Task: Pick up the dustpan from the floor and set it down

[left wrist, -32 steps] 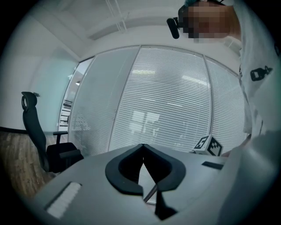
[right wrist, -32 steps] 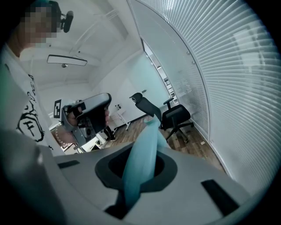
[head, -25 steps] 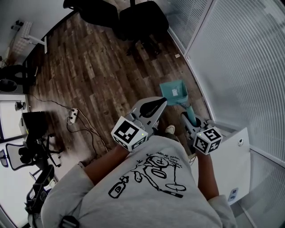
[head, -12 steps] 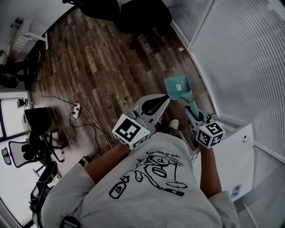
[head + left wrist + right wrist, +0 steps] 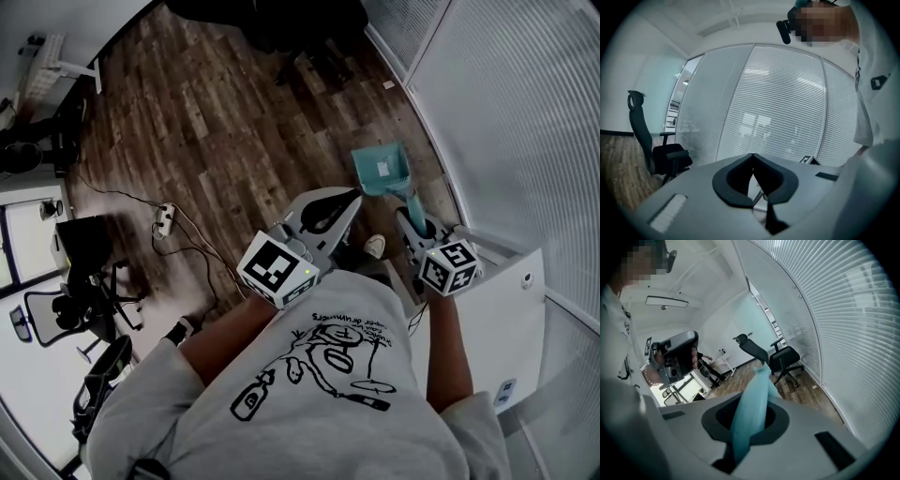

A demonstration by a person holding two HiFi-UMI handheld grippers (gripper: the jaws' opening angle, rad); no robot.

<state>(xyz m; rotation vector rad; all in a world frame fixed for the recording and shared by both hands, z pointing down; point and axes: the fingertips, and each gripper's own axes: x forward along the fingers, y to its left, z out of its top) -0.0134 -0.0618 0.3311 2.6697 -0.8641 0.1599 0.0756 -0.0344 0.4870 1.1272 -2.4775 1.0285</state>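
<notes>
Down a little is where the right gripper [image 5: 415,223] has gone since a second ago, taking the dustpan [image 5: 382,172] with it toward the wooden floor [image 5: 216,122]. The left gripper [image 5: 330,208] has hardly shifted.

From the head view, the teal pan hangs out ahead of the person, close to the foot of the glass wall [image 5: 506,112], with its handle running back into the right gripper. Whether the pan's edge already touches the boards I cannot tell from here. A white cabinet [image 5: 506,328] stands just beside the right arm, and a power strip [image 5: 161,217] lies well off to the left, so the spot by the wall looks free for setting the pan down.

In the left gripper view the left gripper [image 5: 753,158] has its jaws brought together with nothing between them, aimed at the blinds [image 5: 787,103] and an office chair [image 5: 663,152]. It looks parked, simply kept out of the way.

In the right gripper view the right gripper [image 5: 740,439] is clamped tight on the dustpan [image 5: 757,387], gripping low on the handle so the pan tips forward and down. I'd judge the pick-up done and the put-down under way; letting go should wait until the pan rests flat.
</notes>
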